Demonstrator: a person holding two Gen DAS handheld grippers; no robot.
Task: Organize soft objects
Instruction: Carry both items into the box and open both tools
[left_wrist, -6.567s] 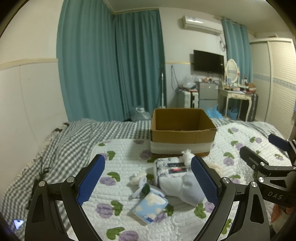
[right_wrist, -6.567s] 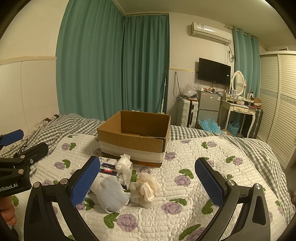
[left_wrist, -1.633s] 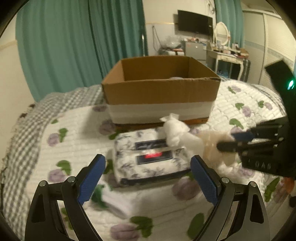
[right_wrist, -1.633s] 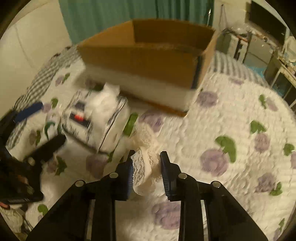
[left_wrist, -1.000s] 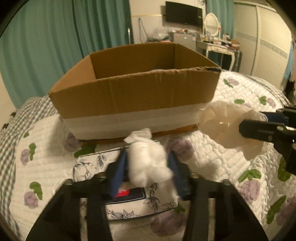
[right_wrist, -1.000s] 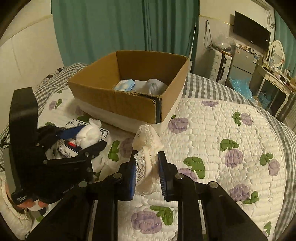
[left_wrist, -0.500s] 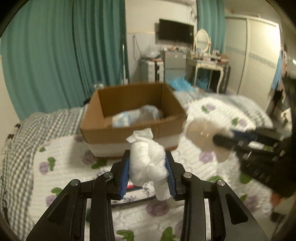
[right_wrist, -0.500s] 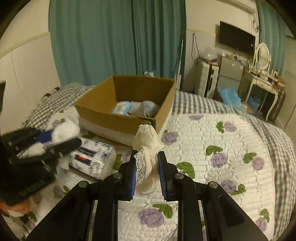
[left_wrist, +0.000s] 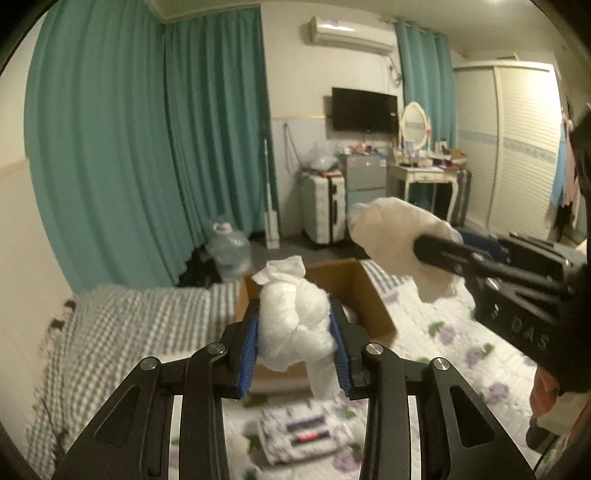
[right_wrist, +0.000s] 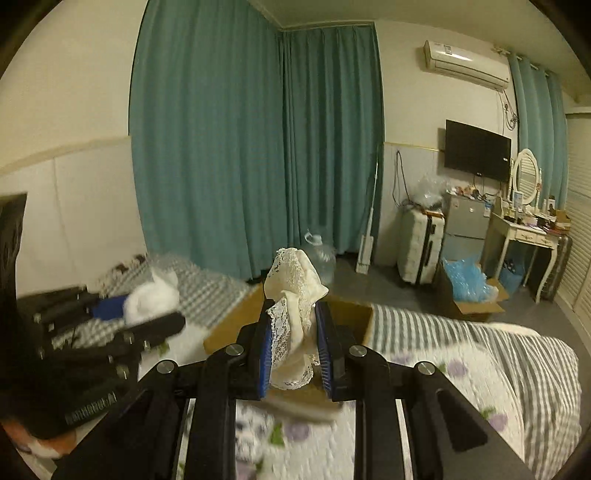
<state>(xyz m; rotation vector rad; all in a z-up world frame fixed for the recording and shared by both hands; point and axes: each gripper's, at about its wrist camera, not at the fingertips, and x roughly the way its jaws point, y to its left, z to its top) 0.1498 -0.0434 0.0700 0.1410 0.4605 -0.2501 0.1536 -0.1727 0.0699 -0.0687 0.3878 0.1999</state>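
Only the left wrist view shows a patterned packet (left_wrist: 306, 432) lying on the bed (left_wrist: 461, 332), below the cardboard box (left_wrist: 373, 295). The left gripper (left_wrist: 295, 347) has its fingers clamped on a white fluffy bundle (left_wrist: 295, 317); the right gripper (right_wrist: 293, 347) pinches cream lace cloth (right_wrist: 291, 295) between its fingers, both raised before the box.

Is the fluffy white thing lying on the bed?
No, the fluffy white bundle is pinched in the left claw, held up in front of the cardboard box.
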